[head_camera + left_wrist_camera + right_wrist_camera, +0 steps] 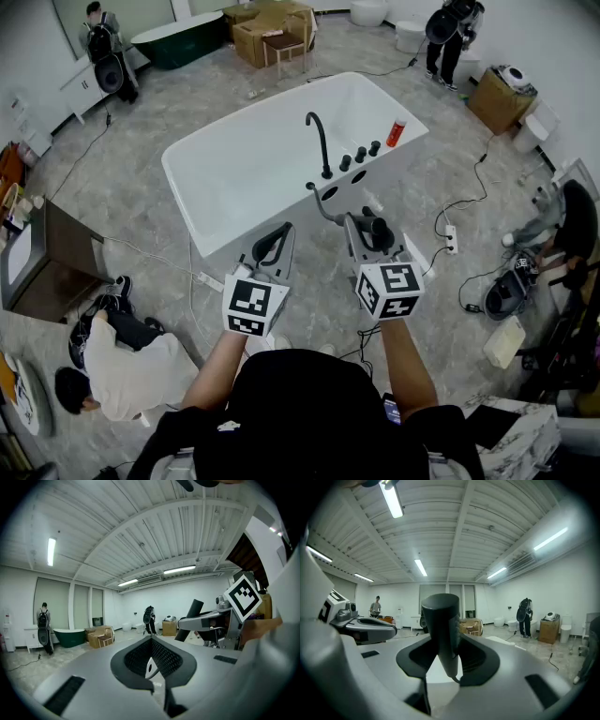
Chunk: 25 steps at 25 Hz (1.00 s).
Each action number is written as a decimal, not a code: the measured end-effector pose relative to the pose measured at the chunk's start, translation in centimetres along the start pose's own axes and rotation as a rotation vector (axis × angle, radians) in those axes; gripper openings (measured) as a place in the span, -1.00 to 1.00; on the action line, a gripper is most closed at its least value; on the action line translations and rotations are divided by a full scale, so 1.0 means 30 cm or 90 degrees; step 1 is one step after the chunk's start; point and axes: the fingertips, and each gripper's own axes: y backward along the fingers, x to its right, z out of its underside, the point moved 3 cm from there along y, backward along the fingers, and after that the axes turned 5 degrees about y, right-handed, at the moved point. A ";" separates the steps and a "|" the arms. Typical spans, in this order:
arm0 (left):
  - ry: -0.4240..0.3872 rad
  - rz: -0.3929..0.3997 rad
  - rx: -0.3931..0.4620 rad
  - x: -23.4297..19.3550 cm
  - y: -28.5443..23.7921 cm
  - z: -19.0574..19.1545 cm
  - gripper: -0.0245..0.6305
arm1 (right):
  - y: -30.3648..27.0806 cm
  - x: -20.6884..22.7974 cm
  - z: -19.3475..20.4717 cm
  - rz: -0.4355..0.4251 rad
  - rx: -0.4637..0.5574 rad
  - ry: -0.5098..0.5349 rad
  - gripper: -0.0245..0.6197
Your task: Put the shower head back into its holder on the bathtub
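The white bathtub (187, 159) lies ahead, with a black curved faucet (322, 141), three black knobs and round deck holes (330, 194) on its right rim. My right gripper (367, 225) (449, 641) is shut on the black shower head (377, 231) (440, 616), which stands upright between the jaws just short of the tub's near corner. Its dark hose (323, 210) runs back to the deck. My left gripper (275, 242) (151, 639) hovers beside it to the left, jaws together and nothing in them.
A red bottle (397, 132) stands on the tub's far right rim. A person (112, 361) crouches on the floor at the lower left. Cables and a power strip (450, 239) lie to the right. A cabinet (37, 262) stands left; boxes (272, 28) and other people are far back.
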 end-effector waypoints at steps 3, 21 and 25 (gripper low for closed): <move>0.002 0.000 -0.002 -0.001 0.001 0.007 -0.89 | -0.001 -0.007 0.008 -0.002 -0.002 0.002 -0.50; 0.007 -0.004 -0.008 0.094 -0.039 0.013 -0.89 | 0.058 0.064 0.032 -0.008 -0.003 -0.007 -0.50; 0.003 -0.014 -0.012 0.148 -0.038 0.030 -0.89 | 0.087 0.097 0.061 -0.018 -0.003 -0.014 -0.50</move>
